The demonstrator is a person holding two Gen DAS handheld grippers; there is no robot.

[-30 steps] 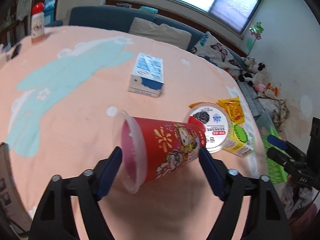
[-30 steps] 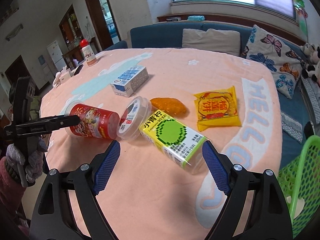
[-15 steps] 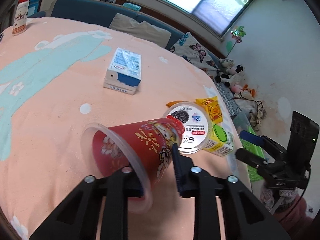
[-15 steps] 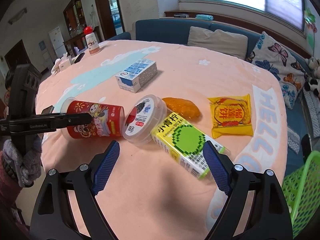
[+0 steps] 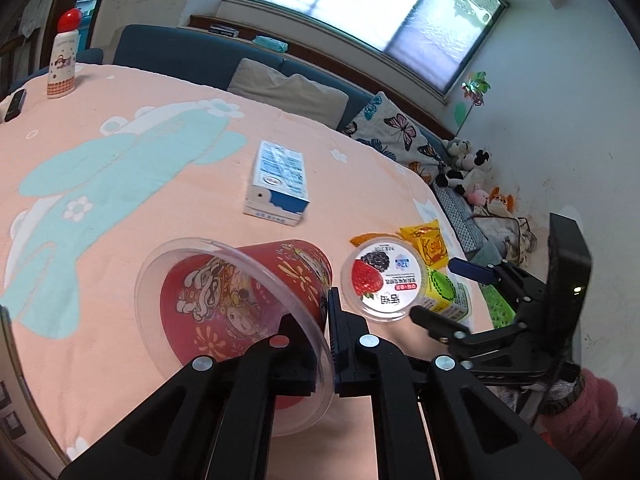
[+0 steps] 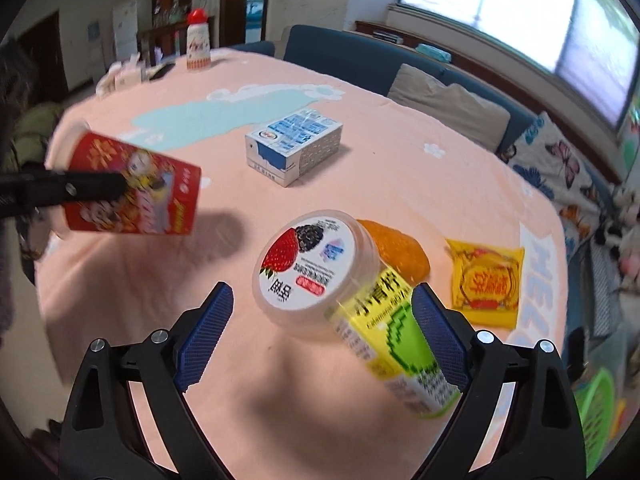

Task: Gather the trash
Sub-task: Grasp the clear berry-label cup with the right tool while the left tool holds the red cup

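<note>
Pinching the wall of the red cup at its clear rim, left gripper clamped tight, one finger inside (thin, light plastic, likely flexing), lifted clear of the pink tablecloth. Spreading wide around the yogurt tub leaning on the green carton, right gripper not touching; probably best squeezing gently across the tub's rounded sides.

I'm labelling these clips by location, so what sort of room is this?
Most likely a home living room: a blue sofa with cushions under a wide window, soft toys piled in the corner, and a table under a peach cartoon tablecloth.
</note>
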